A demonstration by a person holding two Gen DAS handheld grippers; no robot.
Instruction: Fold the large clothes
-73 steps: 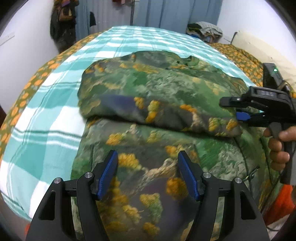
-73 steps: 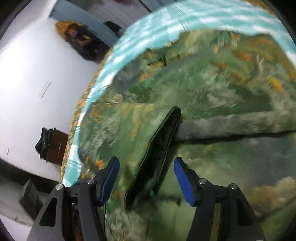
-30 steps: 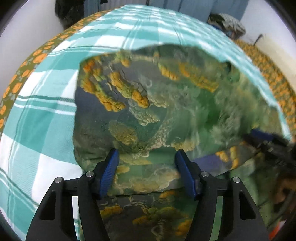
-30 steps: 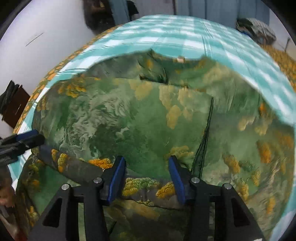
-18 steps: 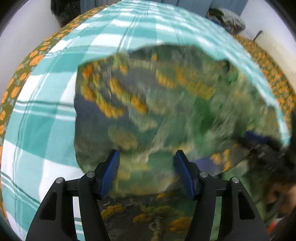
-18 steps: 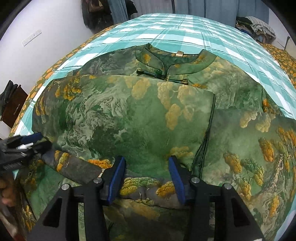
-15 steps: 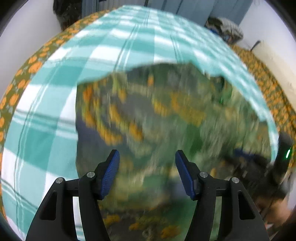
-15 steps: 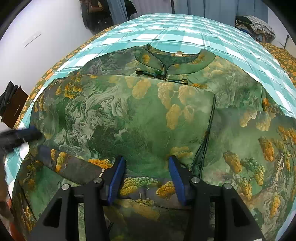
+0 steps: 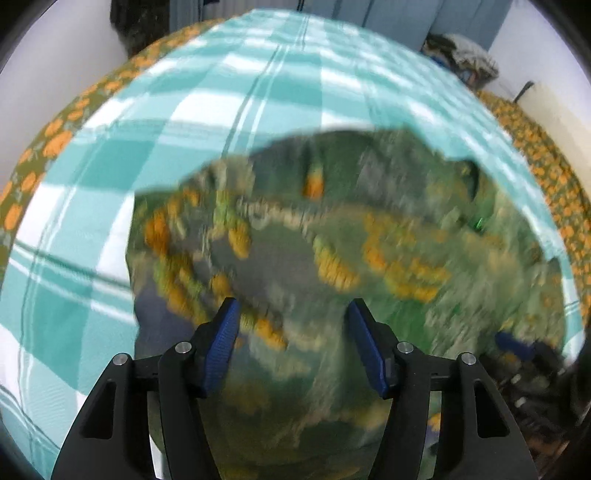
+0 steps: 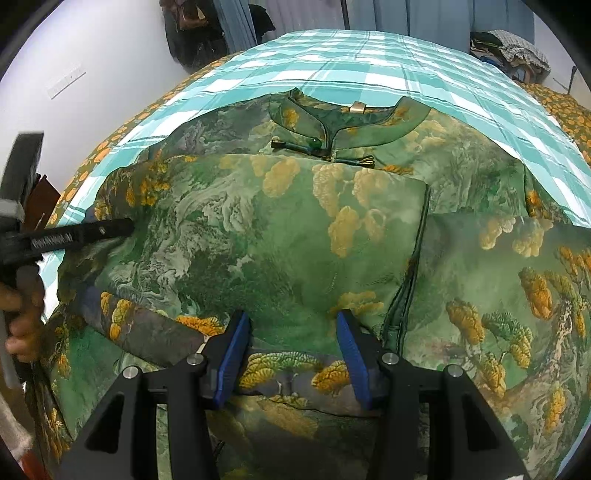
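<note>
Through the left wrist camera we are seeing our left gripper [image 9: 291,345] hanging with fingers spread over the blurred green garment [image 9: 332,258], which is lying on the teal checked bedsheet [image 9: 229,96]; a clothes pile [image 9: 461,62] is sitting against the far wall.

Through the right wrist camera we are holding our right gripper [image 10: 293,354] with fingers spread, empty, above the folded garment [image 10: 280,229]; its collar [image 10: 347,118] is pointing toward blue curtains [image 10: 406,14].

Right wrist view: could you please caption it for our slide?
Open right gripper over a partly folded green garment on a checked bedsheet.
</note>
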